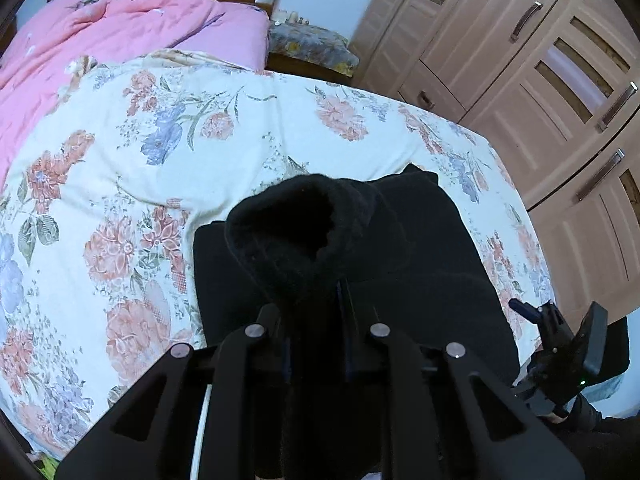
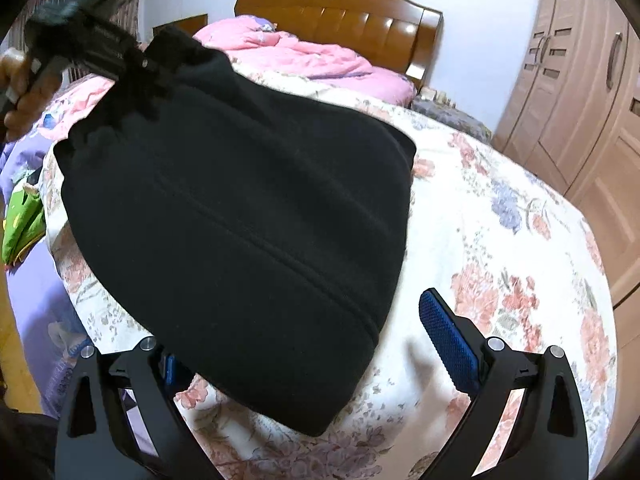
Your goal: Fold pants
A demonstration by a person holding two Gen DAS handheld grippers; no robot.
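The black fleece pants (image 2: pixel 248 216) lie folded on the floral bedspread (image 2: pixel 500 240). My left gripper (image 1: pixel 316 300) is shut on a bunched end of the pants (image 1: pixel 300 228) and lifts it above the rest. It also shows in the right wrist view (image 2: pixel 132 68), at the pants' far left corner. My right gripper (image 2: pixel 312 344) is open, its blue pads (image 2: pixel 448 344) on either side of the pants' near edge, not closed on it. It shows at the right edge of the left wrist view (image 1: pixel 532 312).
A pink quilt (image 1: pixel 120 28) is heaped at the head of the bed by the wooden headboard (image 2: pixel 340 12). A wooden wardrobe (image 1: pixel 540 60) stands along the right side. A nightstand (image 1: pixel 312 44) sits between them. Green fabric (image 2: pixel 20 220) lies off the bed's left edge.
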